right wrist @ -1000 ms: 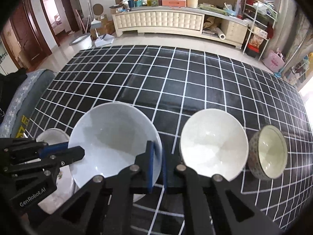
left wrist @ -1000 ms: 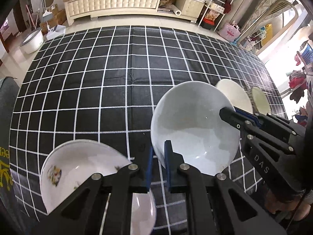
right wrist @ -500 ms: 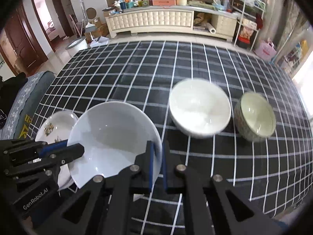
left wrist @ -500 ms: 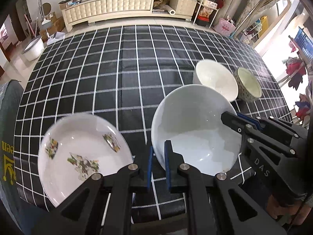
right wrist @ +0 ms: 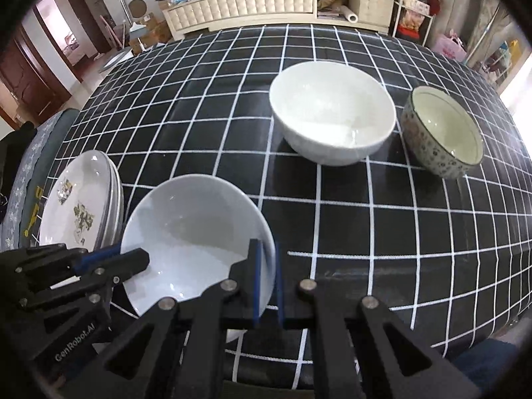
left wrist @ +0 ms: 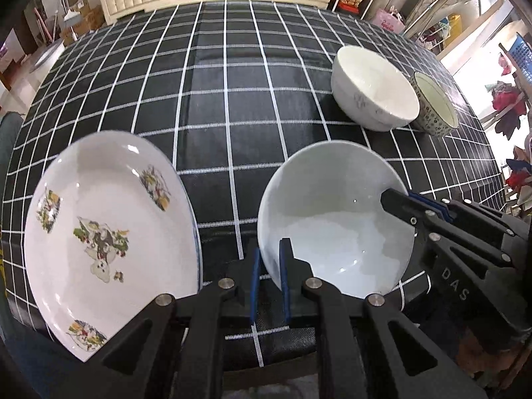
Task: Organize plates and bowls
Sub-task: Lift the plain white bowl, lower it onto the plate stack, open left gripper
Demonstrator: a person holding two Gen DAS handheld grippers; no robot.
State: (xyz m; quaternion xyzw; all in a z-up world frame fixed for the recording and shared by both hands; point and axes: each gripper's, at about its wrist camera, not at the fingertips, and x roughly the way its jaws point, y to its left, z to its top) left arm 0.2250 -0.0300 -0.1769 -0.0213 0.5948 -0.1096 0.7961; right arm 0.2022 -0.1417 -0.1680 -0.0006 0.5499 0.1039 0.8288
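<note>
I am holding one pale plate (left wrist: 335, 222) with both grippers at once. My left gripper (left wrist: 268, 279) is pinching its near-left rim between the blue pads, jaws narrow, and my right gripper (right wrist: 266, 279) is pinching the opposite rim the same way. In the left view the right gripper is reaching in from the right edge, with "DAS" reading on its black body. In the right view the left gripper is coming in from the lower left, marked "GenRobot.AI".

Just to the left of the held plate, the flowered plate (left wrist: 106, 232) is lying on the checked cloth (left wrist: 216, 106) near the table edge. The left view is showing it as a single plate; the right view is showing rims stacked under it, so it is topping a small pile.

Farther out, to the right, the white bowl (right wrist: 332, 113) is standing upright, and the speckled bowl (right wrist: 442, 133) is sitting just beside it. In the left view they look as if touching; the right view is showing a gap between them.

Beyond the table, a cream sideboard (right wrist: 252, 3) is running along the wall.
</note>
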